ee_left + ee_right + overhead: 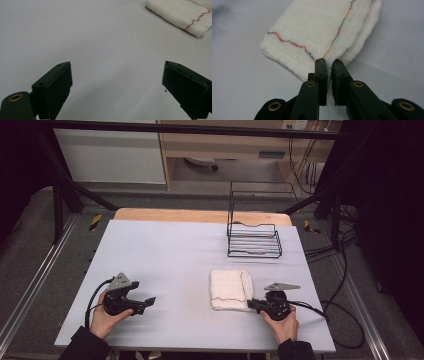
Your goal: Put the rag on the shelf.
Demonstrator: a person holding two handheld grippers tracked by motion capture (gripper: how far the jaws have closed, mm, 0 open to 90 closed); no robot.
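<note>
Pinching the near corner of the towel (pixel 319 37), the right gripper (pixel 328 62) has its jaws nearly together, a fold of white cloth caught between the pads; no earlier motion to note. Towel folded, white, with a multicoloured stitched line across it, lying flat on the table (pixel 165 255) right of centre, just ahead of the right hand (pixel 282 320). Left gripper (pixel 117 82) rests well apart at the table's left, jaws spread wide, nothing between them, bare cloth below. Left hand (pixel 107 317) grips its body. Wire rack (pixel 254 240) stands beyond the towel, toward the far edge, apart from it.
</note>
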